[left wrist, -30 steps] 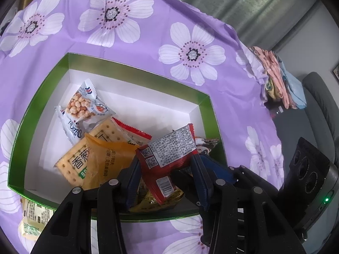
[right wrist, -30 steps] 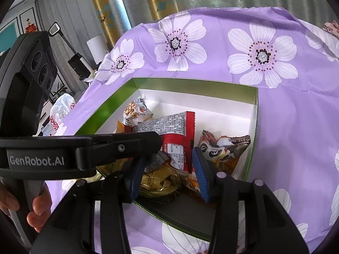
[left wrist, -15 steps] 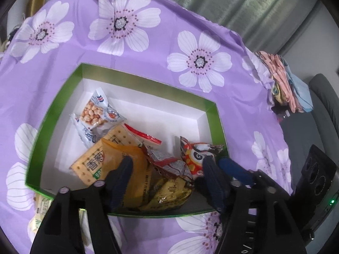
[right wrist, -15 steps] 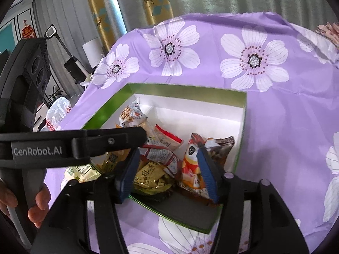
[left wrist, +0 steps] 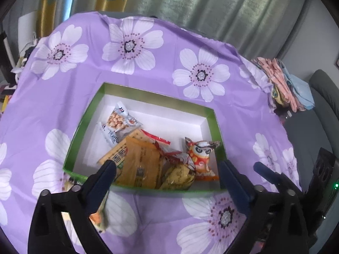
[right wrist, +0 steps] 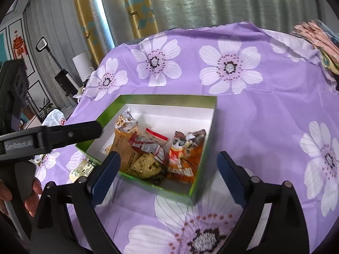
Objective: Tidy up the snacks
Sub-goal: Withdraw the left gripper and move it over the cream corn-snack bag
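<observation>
A green box [left wrist: 152,94] with a white inside sits on the purple flowered cloth; it also shows in the right wrist view [right wrist: 169,97]. It holds several snack packs: a peanut pack [left wrist: 121,120], an orange cracker pack [left wrist: 141,162], a red pack [right wrist: 148,146], a cartoon pack [left wrist: 201,154] and a gold pack [left wrist: 180,176]. My left gripper [left wrist: 167,175] is open and empty above the box's near edge. My right gripper [right wrist: 167,169] is open and empty, near the box's front. Loose packs lie outside the box at left [right wrist: 81,169] [left wrist: 98,220].
The purple cloth [left wrist: 148,67] covers the table. Folded cloths [left wrist: 284,84] lie at its far right edge. A grey chair [left wrist: 324,97] stands to the right. Curtains hang behind. The left gripper's body [right wrist: 48,136] crosses the right wrist view at left.
The left gripper opened and let the red pack drop into the box. Both grippers pulled back and up from the box, and both jaws widened.
</observation>
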Tool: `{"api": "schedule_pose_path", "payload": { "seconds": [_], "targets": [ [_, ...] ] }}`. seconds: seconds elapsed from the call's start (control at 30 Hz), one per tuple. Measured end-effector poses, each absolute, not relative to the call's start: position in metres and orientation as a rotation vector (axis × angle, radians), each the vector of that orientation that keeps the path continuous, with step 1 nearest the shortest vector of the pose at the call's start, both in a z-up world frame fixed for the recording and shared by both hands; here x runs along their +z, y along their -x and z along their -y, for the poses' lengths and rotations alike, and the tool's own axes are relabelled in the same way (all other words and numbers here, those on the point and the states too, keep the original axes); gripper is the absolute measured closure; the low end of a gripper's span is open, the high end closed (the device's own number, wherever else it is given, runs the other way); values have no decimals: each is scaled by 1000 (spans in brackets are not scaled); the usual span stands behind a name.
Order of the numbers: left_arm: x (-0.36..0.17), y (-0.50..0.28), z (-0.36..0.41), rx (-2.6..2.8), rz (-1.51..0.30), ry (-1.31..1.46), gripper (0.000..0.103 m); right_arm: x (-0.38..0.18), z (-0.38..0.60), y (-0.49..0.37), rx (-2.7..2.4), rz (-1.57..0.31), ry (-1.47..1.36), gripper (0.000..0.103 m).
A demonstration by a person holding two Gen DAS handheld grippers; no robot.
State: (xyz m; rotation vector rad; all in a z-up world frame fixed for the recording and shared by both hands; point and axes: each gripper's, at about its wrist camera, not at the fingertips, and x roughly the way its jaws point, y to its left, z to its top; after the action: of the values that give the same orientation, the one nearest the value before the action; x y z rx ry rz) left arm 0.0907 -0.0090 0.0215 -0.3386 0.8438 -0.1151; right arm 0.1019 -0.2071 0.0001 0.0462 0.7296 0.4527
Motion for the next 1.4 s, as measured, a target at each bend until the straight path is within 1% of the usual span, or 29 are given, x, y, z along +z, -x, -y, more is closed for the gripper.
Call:
{"api": "schedule_pose_path", "payload": {
  "seconds": [0.13,0.43,0.73,1.1,1.4],
  "targets": [
    [27,-71,6,-114,-833,345,5,8,212,-85,445,-717,-35,4],
    [33,-24,2,-99,-810,332,5,25,216,-43,457,-667,-7,3],
    [32,19,-16,-72,-804,384,5,31,211,-10,489,-661,6,3],
    [30,43,-24,-84,-795,424,5,33,197,16,515,-663,42,3],
    [12,53,-46,-59,-817,480,5,22,175,22,538,-698,76,3]
  ]
}}
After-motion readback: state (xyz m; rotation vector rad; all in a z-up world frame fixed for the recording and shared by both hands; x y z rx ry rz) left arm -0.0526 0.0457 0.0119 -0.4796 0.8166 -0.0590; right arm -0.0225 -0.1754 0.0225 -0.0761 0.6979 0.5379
